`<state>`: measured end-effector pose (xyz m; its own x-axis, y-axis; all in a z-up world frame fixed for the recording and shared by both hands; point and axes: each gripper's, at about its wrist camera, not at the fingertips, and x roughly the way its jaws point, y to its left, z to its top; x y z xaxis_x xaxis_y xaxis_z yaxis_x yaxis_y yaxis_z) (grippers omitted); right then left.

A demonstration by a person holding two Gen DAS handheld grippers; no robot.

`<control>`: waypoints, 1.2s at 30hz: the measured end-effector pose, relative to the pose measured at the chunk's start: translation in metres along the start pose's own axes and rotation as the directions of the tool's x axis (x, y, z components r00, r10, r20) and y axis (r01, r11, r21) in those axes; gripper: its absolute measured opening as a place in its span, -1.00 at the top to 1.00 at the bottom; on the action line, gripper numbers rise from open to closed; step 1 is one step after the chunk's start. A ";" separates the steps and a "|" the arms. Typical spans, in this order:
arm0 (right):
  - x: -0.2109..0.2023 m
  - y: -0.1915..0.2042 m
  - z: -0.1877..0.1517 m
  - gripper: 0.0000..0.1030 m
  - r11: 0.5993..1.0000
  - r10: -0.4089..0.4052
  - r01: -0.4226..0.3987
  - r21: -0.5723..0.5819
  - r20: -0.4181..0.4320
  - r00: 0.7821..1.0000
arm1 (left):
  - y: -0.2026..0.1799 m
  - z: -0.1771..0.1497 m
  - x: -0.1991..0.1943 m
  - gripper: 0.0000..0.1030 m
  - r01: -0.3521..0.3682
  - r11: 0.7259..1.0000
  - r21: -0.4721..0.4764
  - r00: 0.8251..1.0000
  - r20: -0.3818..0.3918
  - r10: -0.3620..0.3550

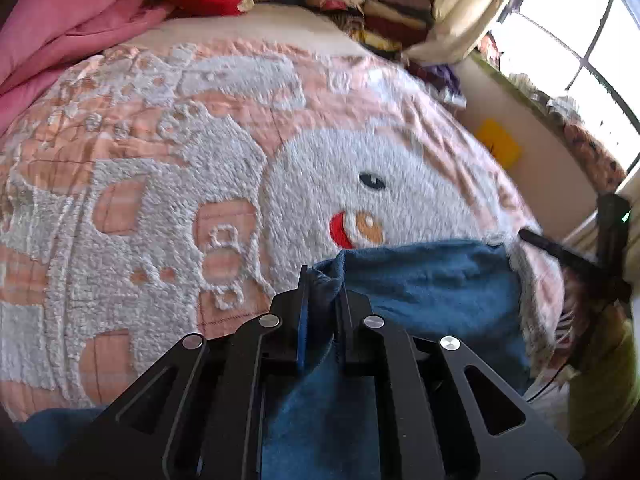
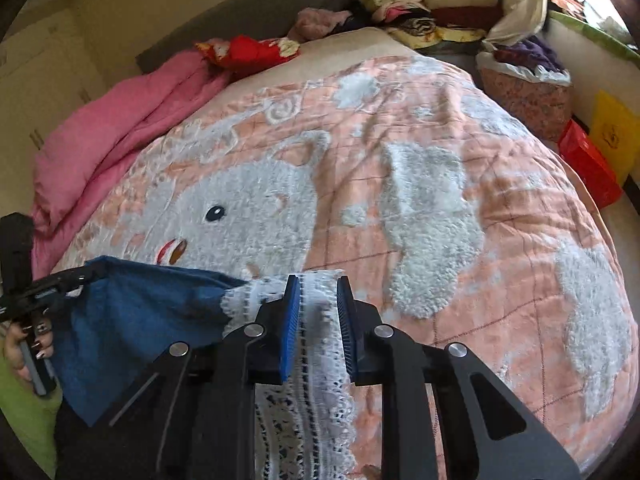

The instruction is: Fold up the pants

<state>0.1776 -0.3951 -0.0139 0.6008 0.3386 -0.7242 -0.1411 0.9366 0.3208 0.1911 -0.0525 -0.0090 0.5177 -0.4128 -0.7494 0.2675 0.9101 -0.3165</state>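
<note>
Left gripper (image 1: 323, 280) pinches blue fleece pants (image 1: 432, 280); right gripper (image 2: 318, 288) pinches their white lace trim (image 2: 308, 392); pink-and-white plush bedspread (image 2: 400, 200) at 12 o'clock.

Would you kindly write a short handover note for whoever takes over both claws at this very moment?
Left claw: shut on the plain blue end of the blue fleece pants.
Right claw: shut on the white lace trim at the other end of the same pants.
Position: the pants are stretched between the two claws, held up over the near edge of the peach quilted bedspread with the fluffy white animal pattern.
Done: both ends gripped and lifted; no fold visible.
Left: lay the pants flat on the bedspread, then fold them. Keep both grips until the fabric is down.
</note>
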 end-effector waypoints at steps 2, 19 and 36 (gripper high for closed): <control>0.008 -0.003 -0.003 0.63 1.000 -0.024 0.024 0.002 -0.028 0.999 | 0.001 -0.002 0.007 0.92 -0.011 1.000 0.003 1.000 -0.015 0.011; 0.006 0.010 -0.002 0.83 0.996 0.085 -0.085 -0.025 0.016 0.996 | 0.000 -0.015 0.030 0.92 -0.042 0.999 0.011 0.998 -0.048 0.043; 0.039 0.010 -0.003 0.65 0.991 0.115 -0.119 -0.063 -0.074 0.991 | -0.002 -0.010 0.031 0.95 -0.065 0.998 0.015 0.997 -0.047 0.065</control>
<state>0.1968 -0.3726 -0.0409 0.5210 0.4494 -0.7257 -0.2609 0.8934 0.3659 0.1980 -0.0663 -0.0375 0.4957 -0.3503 -0.7947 0.2458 0.9342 -0.2585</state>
